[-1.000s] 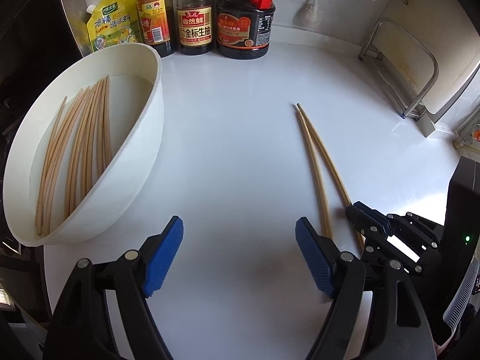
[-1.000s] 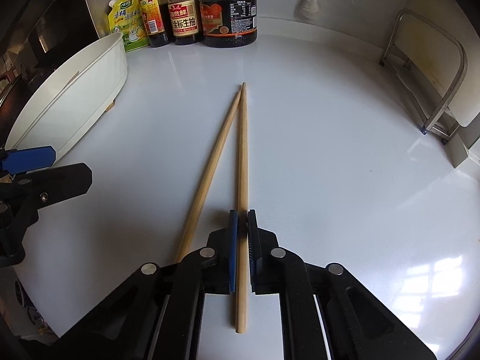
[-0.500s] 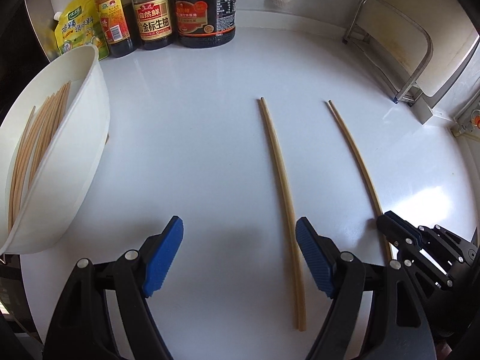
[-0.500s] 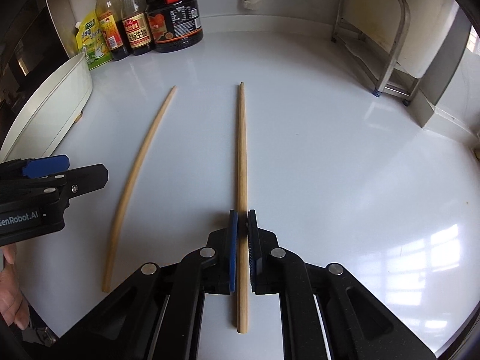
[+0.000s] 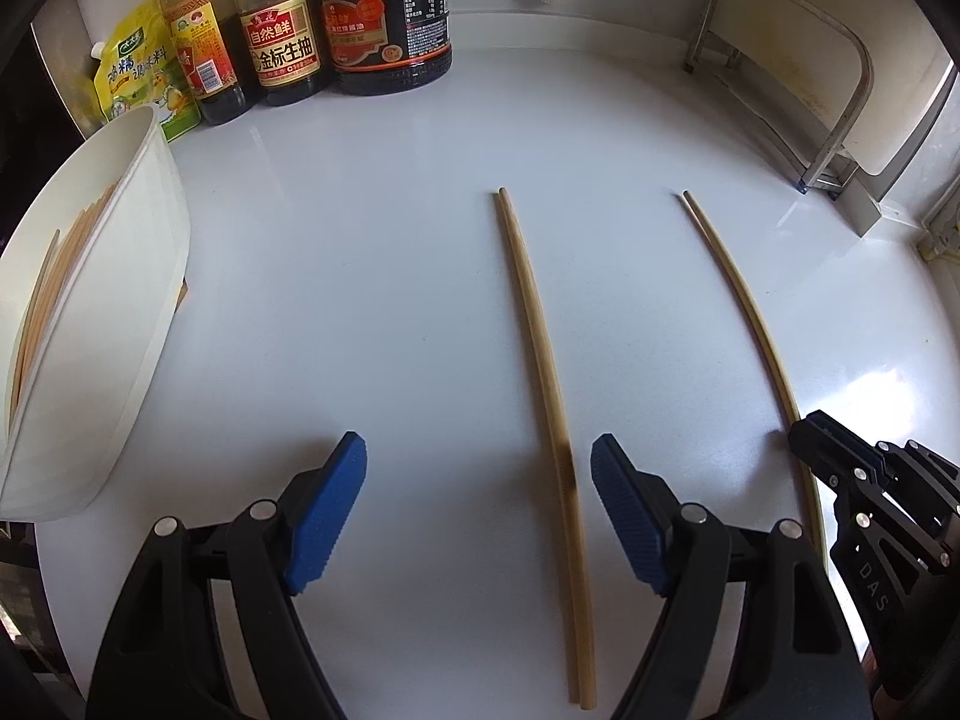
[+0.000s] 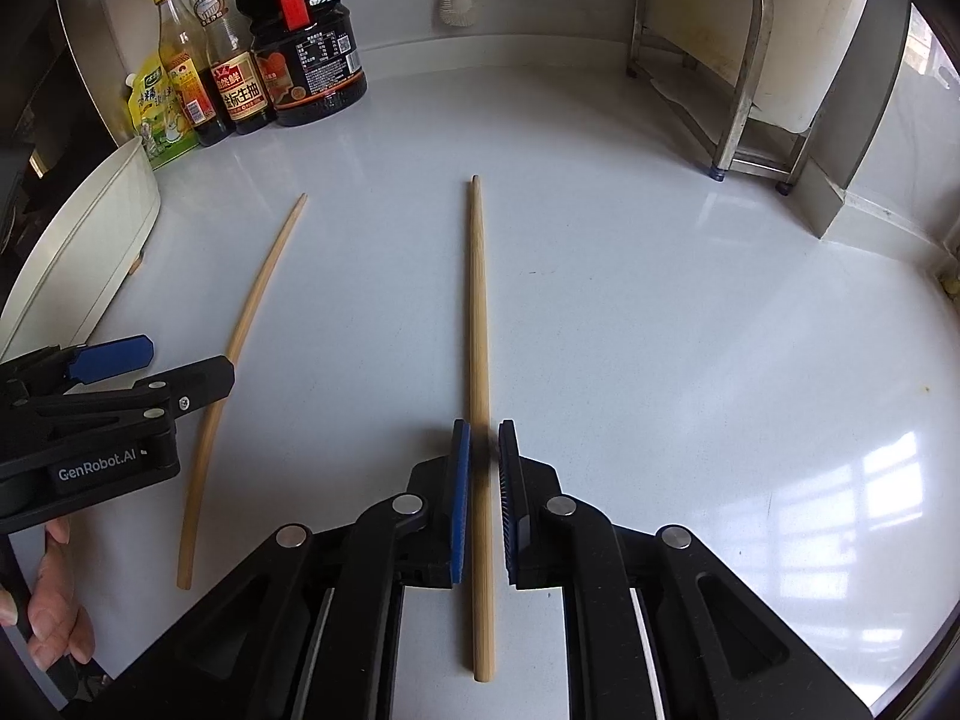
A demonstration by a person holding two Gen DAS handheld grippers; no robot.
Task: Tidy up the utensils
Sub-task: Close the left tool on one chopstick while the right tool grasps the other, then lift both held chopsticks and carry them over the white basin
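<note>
Tabletop [image 5: 372,276], white, carries a basin [image 5: 120,312] of chopsticks at its left edge. Left claw [image 5: 480,516] gapes empty around one loose chopstick [image 5: 540,360], which runs lengthwise ahead. Right claw [image 6: 480,480] is opening around another chopstick [image 6: 478,312].

Sauce bottles [image 5: 282,42] and yellow seasoning pouch [image 5: 141,81] at the counter's [image 5: 372,276] back; metal rack [image 6: 729,69] opposite.
</note>
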